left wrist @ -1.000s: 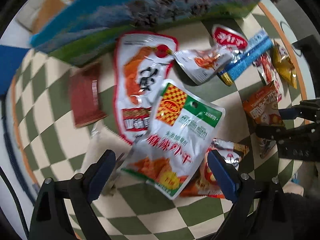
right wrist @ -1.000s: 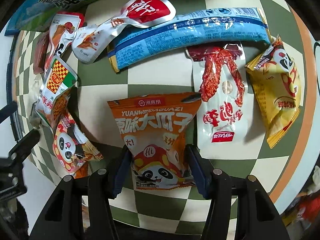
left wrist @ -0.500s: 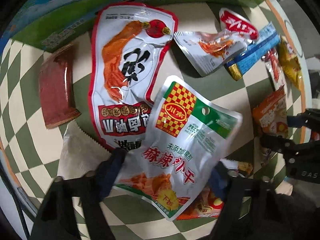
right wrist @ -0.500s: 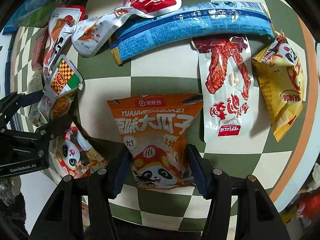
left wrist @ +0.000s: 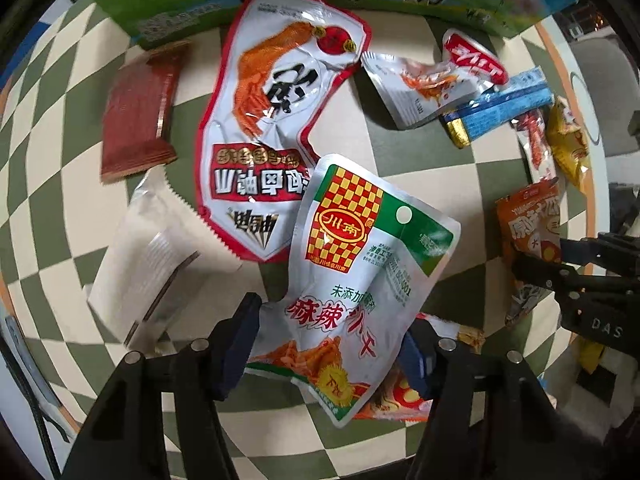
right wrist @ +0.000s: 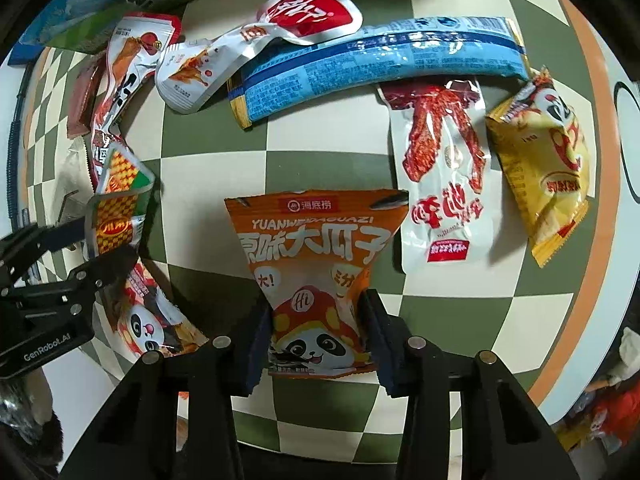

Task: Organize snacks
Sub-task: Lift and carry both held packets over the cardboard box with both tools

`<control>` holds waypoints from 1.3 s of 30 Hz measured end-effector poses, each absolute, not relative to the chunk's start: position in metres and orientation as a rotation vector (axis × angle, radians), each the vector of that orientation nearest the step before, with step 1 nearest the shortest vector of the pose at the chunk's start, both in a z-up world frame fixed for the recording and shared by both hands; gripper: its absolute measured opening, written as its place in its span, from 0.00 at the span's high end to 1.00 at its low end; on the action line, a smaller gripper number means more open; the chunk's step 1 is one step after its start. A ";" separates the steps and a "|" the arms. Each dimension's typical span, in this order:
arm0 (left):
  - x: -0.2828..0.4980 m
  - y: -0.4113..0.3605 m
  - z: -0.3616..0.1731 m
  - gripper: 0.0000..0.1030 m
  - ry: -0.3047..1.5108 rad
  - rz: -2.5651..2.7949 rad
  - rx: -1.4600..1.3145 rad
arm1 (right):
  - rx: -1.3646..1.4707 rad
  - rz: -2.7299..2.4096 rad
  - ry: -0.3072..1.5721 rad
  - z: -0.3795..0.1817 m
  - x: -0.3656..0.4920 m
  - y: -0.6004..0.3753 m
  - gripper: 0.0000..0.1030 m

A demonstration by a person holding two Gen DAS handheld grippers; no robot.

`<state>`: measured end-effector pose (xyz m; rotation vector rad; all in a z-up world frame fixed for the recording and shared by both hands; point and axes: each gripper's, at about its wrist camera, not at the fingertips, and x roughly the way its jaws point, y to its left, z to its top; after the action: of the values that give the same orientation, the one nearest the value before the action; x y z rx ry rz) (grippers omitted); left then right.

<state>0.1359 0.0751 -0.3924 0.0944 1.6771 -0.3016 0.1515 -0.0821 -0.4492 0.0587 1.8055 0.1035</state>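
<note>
Two grippers: both clamped on packets.
Left gripper (left wrist: 328, 352): pads pinch the green-checked pouch (left wrist: 360, 264), lifted over the checkered cloth (left wrist: 400, 160).
Right gripper (right wrist: 316, 344): pads squeeze the orange seed bag (right wrist: 316, 248) at its lower end.

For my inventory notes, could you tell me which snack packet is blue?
The long blue packet lying beyond the orange packet held in the right gripper; no other packet is blue.

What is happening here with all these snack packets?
A person is sorting snacks on a checkered table with two tools. The left hand-held gripper is shut on a silver packet with a green corner. The right hand-held gripper is shut on an orange panda packet. Other packets lie loose around them.
</note>
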 end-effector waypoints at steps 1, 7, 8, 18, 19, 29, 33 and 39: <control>0.133 0.081 -0.388 0.41 1.672 -0.302 0.084 | 0.066 0.104 1.803 -0.446 0.151 -0.083 0.56; 0.122 0.111 -0.358 0.42 1.631 -0.275 0.012 | 0.126 0.107 1.784 -0.426 0.145 -0.086 0.59; 0.121 0.115 -0.352 0.42 1.619 -0.271 0.004 | 0.138 0.108 1.780 -0.422 0.144 -0.087 0.59; 0.128 0.130 -0.226 0.43 1.487 -0.268 -0.121 | 0.278 0.192 1.658 -0.334 0.157 -0.099 0.60; 0.135 0.126 -0.218 0.43 1.479 -0.262 -0.137 | 0.294 0.203 1.640 -0.321 0.158 -0.103 0.60; 0.252 0.123 -0.153 0.43 1.428 -0.243 -0.329 | 0.360 0.329 1.461 -0.207 0.248 -0.099 0.60; 0.320 0.123 -0.173 0.42 1.453 -0.210 -0.393 | 0.297 0.299 1.420 -0.200 0.313 -0.087 0.60; 0.403 0.121 -0.232 0.42 1.544 -0.150 -0.454 | 0.262 0.233 1.442 -0.245 0.397 -0.080 0.60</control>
<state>0.4034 0.1213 -0.2318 -0.4537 1.5443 -0.1497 0.3966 -0.0801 -0.2446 0.2620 1.4423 0.2331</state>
